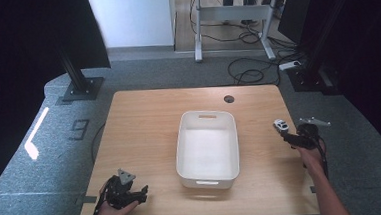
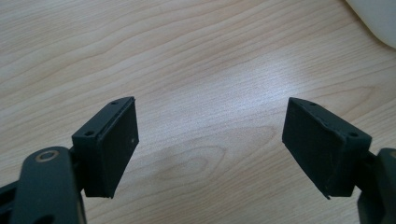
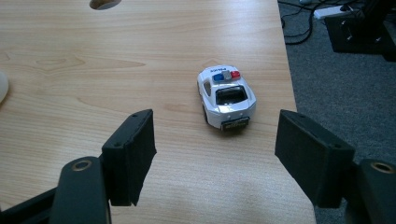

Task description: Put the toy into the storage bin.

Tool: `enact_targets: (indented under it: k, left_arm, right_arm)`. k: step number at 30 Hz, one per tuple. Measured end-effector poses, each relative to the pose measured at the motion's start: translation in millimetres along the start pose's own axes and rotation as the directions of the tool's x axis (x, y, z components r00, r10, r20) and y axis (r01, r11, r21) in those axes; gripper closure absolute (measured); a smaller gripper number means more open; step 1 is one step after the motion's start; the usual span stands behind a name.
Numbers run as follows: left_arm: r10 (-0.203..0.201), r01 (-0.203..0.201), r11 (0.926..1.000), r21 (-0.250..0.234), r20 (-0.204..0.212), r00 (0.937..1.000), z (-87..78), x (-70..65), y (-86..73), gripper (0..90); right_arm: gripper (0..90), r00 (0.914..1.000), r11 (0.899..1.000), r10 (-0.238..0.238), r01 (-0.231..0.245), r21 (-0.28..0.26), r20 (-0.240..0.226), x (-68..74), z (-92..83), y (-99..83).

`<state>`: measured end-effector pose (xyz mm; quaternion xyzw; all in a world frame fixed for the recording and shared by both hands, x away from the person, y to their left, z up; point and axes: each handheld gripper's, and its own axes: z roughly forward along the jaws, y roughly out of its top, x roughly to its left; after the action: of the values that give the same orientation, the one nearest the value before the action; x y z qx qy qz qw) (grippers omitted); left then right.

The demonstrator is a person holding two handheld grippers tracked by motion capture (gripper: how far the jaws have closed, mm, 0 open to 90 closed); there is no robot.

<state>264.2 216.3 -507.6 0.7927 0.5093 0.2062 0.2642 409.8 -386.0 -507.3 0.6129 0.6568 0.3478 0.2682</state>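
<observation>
The wooden desk [image 1: 145,140] carries a white plastic bin [image 1: 207,149] in its middle, and the bin is empty, with only its bare floor and two handle slots to see. At the near left corner of the desk the left tool [image 2: 210,149] rests low over bare wood, its jaws wide apart with nothing between them. The right tool [image 3: 215,154] is near the right edge of the desk, its jaws also wide, and just in front of them stands a small white toy police car [image 3: 227,96] with its rear toward the tool, close to the desk edge and well apart from the bin. The step in hand seems to be the approach to the car; I judge the next move needs the right tool to go forward until the car sits between the jaws, then to close on its sides
</observation>
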Motion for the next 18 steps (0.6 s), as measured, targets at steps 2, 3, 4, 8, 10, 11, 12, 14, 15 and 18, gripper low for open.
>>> enact_targets:
  k: [2,3,4,8,10,11,12,14,15,18]
  left_arm:
    - [0.002,-0.002,1.0,0.004,-0.002,1.0,0.2,-0.7,-0.2,19.2]
    - [0.003,-0.003,1.0,0.004,-0.002,1.0,0.2,-1.0,-0.2,19.2]
    - [0.004,-0.004,1.0,0.003,-0.002,1.0,0.4,-1.3,-0.3,19.2]
    - [0.004,-0.004,1.0,0.008,-0.005,1.0,0.7,-2.0,-0.4,19.2]
    - [0.002,-0.002,1.0,0.009,-0.006,1.0,0.8,-2.0,-0.6,19.2]
    - [0.001,-0.001,1.0,0.009,-0.007,1.0,0.8,-2.2,-0.9,19.2]
    - [0.002,-0.002,0.9999,0.01,-0.008,1.0,0.9,-2.1,-1.0,19.2]
    - [0.001,-0.001,0.9999,0.013,-0.011,0.9999,1.3,-2.0,-1.3,19.2]
    - [0.0,0.0,0.9999,0.015,-0.011,0.9999,1.4,-1.9,-1.4,19.2]
    - [0.0,0.0,0.9999,0.016,-0.013,0.9999,1.9,-2.0,-1.3,19.2]
  right_arm:
    - [27.9,1.0,1.0,0.002,-0.002,0.001,-0.001,-1.1,0.9,-0.1]
    - [27.9,1.0,1.0,0.0,0.0,0.001,-0.001,-1.7,1.3,0.1]
    - [27.8,1.0,1.0,-0.002,0.002,0.0,-0.001,-2.0,1.7,0.3]
    - [27.7,0.9998,1.0,-0.019,0.019,0.009,0.009,-4.4,3.1,3.8]
    - [27.7,0.9998,1.0,-0.014,0.014,0.006,0.01,-6.2,3.2,6.2]
    - [27.8,0.9998,1.0,-0.017,0.017,0.004,0.012,-7.0,3.3,7.3]
    - [27.7,0.9998,1.0,-0.017,0.017,0.004,0.012,-7.6,3.3,8.5]
    - [27.8,0.9997,1.0,-0.02,0.02,0.0,0.015,-8.8,3.6,10.8]
    - [27.8,0.9996,1.0,-0.024,0.024,0.001,0.013,-9.3,3.9,12.0]
    - [27.9,0.9996,1.0,-0.028,0.028,-0.004,0.011,-10.5,5.4,15.0]
